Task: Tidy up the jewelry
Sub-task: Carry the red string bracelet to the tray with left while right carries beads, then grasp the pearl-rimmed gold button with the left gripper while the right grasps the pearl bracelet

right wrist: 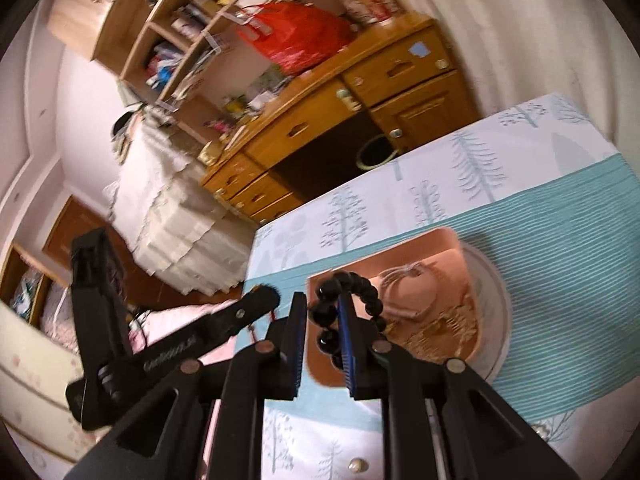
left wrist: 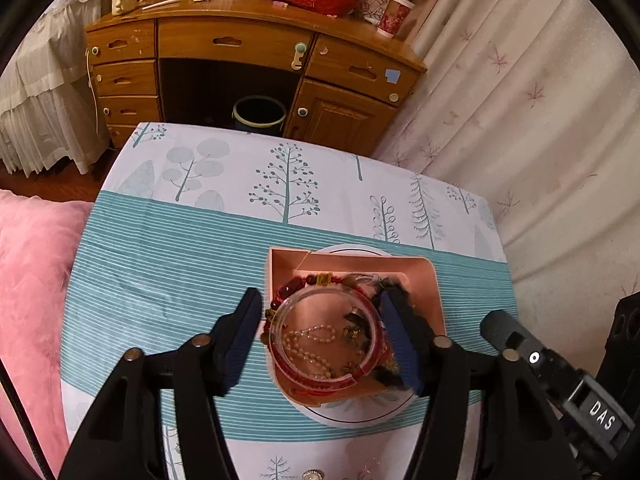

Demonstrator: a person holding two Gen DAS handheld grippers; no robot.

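Gripping a black bead bracelet (right wrist: 344, 304) in the narrowed right gripper (right wrist: 322, 320), hovering over the pink tray's (right wrist: 320, 368) near corner. Spreading wide, the left gripper (left wrist: 320, 320), flanking a clear bangle (left wrist: 326, 334) lying among pearls (left wrist: 308, 344) in the tray, pads apparently not pressing. Sitting on a white plate (left wrist: 352, 416) atop the tree-print tablecloth (left wrist: 180, 248). Standing beyond: wooden desk (left wrist: 240, 48), curtain (left wrist: 520, 100).

Left wrist view: looks steeply down, close above the pink tray (left wrist: 424, 276) on the table (left wrist: 168, 248), facing the wooden desk (left wrist: 240, 44). Right wrist view: rolled sideways, shallower, equally near. Both views share the tray, table, desk and red bag (right wrist: 296, 40).
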